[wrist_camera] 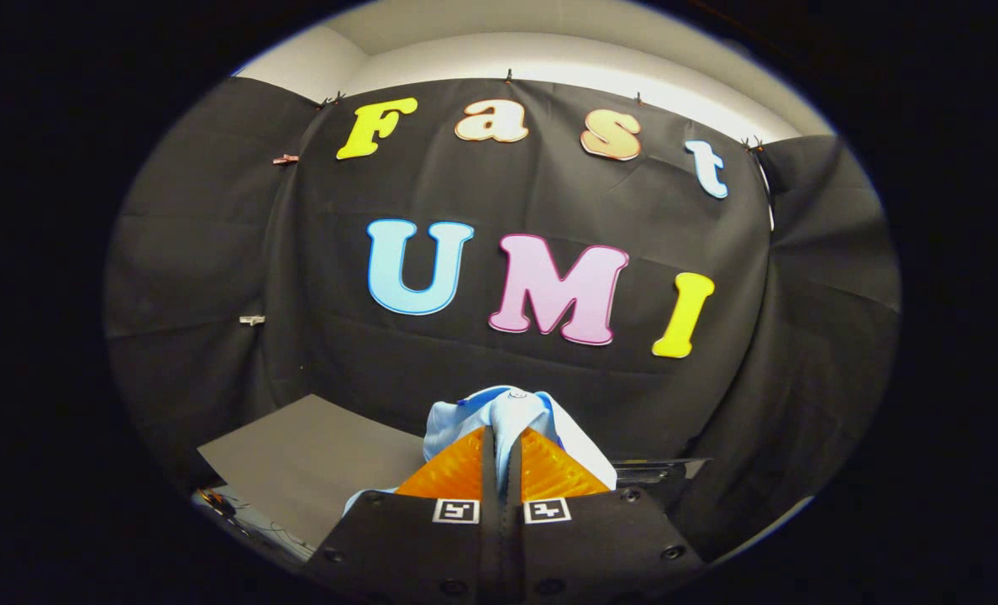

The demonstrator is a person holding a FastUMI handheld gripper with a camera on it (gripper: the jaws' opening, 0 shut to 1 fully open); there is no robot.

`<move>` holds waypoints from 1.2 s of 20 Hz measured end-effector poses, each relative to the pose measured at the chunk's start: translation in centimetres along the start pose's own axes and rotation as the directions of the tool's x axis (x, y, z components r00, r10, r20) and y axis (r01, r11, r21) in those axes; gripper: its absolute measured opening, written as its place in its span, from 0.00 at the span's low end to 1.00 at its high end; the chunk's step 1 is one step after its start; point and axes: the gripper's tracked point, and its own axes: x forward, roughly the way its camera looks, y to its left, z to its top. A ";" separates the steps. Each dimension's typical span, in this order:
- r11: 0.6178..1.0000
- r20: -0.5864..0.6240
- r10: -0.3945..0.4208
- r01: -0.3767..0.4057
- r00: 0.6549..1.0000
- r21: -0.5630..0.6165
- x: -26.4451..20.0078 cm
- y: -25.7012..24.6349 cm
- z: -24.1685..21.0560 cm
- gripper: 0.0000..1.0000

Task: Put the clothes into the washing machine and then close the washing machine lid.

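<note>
The gripper point(501, 458) is raised and faces the black cloth wall point(533, 370) of the booth, its two fingers point(453, 472) drawn close together with only a thin gap between them. Pinched in that gap is a light blue cloth point(512, 413) — both fingers press on it, and it bunches up just ahead of the tips, with a small round button or snap at its top. Folds of the cloth spill down on either side of the fingers, a wider flap to the right and a smaller bit showing low on the left beside the gripper's body. Each finger carries a small square marker point(455, 510) with a black-and-white pattern near its base; these hold no readable words. Below and to the left of the cloth lies a flat grey board point(314, 458), its near corner pointing toward the gripper and its far edge running along the foot of the wall. A few small clips point(252, 320) pin the wall cloth at its left seam. Above the wall a pale ceiling point(549, 50) shows. Whether the board is part of the washing machine cannot be told.
</note>
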 end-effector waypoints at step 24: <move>0.992 -0.246 -0.116 0.099 0.962 -0.081 5.7 -16.7 -25.4 0.05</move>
